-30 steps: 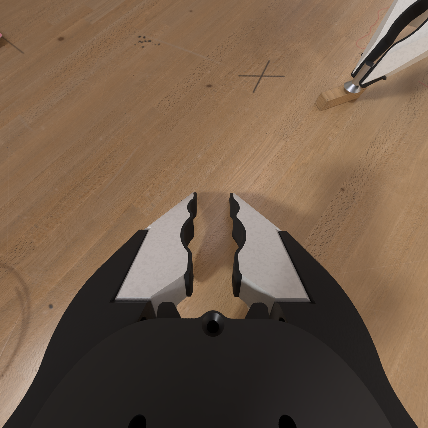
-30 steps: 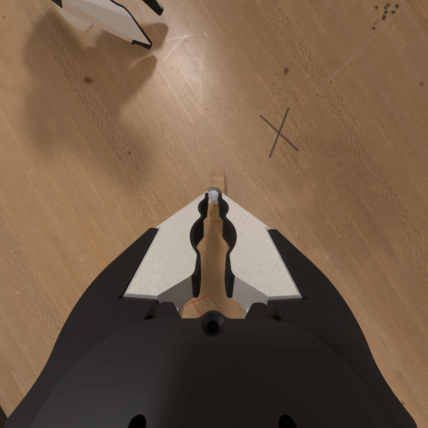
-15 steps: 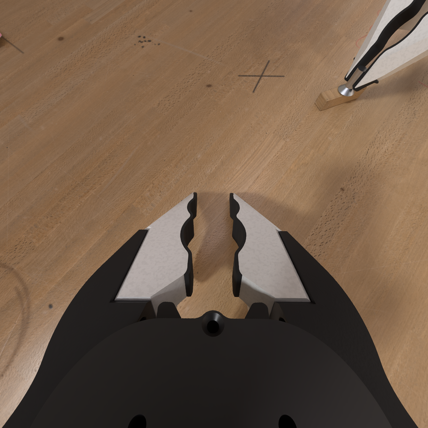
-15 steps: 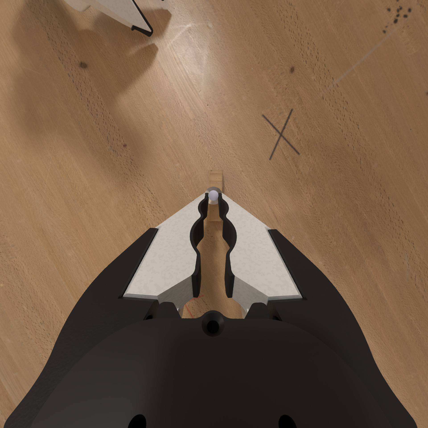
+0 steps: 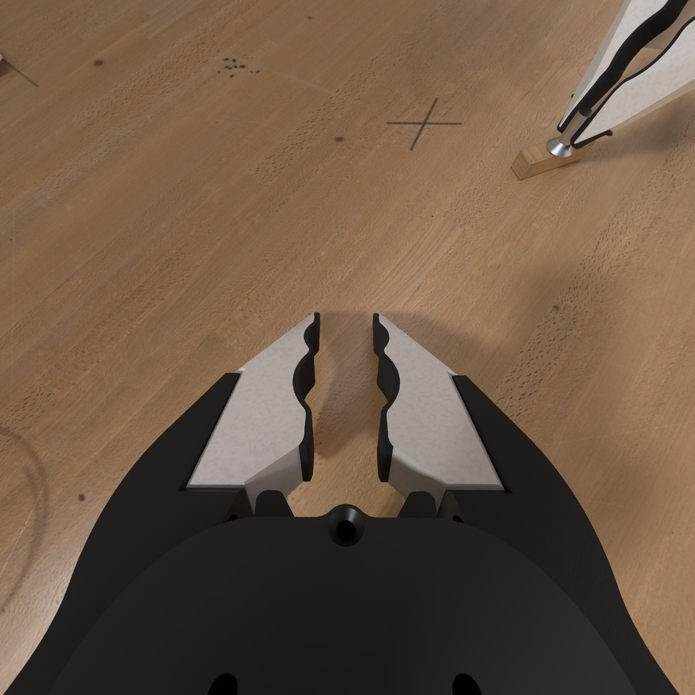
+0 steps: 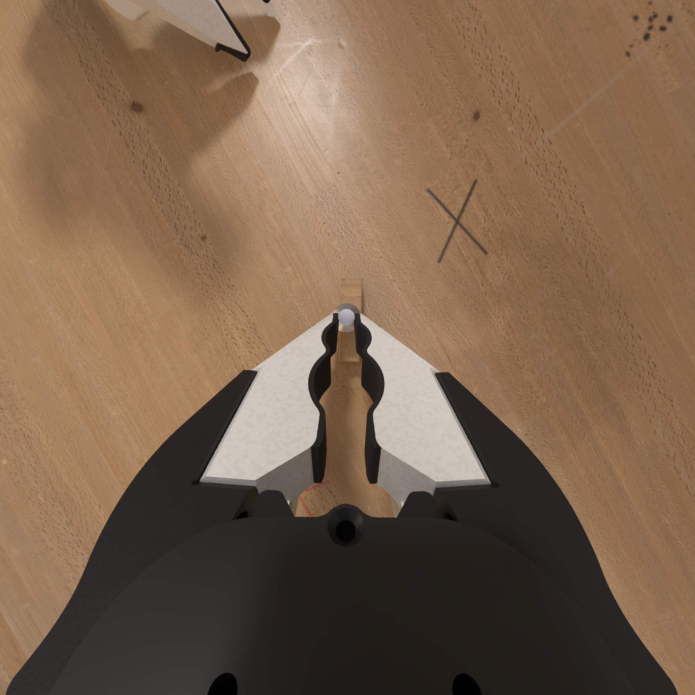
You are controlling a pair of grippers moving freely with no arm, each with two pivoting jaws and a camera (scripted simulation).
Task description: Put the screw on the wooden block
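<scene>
A small wooden block (image 5: 534, 163) lies on the wooden table at the upper right of the left wrist view. It also shows in the right wrist view (image 6: 350, 291), straight under my right gripper's tips. My right gripper (image 6: 346, 319) is shut on a silver screw (image 6: 346, 318) and holds it upright, head down. In the left wrist view the screw (image 5: 564, 141) has its flat head on the block's top, still held by my right gripper (image 5: 581, 129). My left gripper (image 5: 346, 319) is open and empty, low over bare table.
A black X mark (image 5: 424, 123) is drawn on the table left of the block, also in the right wrist view (image 6: 457, 222). Dark specks (image 5: 235, 67) and a faint ring mark (image 5: 22, 500) lie on the table. My left gripper's fingertip (image 6: 225, 34) shows at the top left.
My right gripper has lowered the screw until its head rests on the block. My left gripper has not moved.
</scene>
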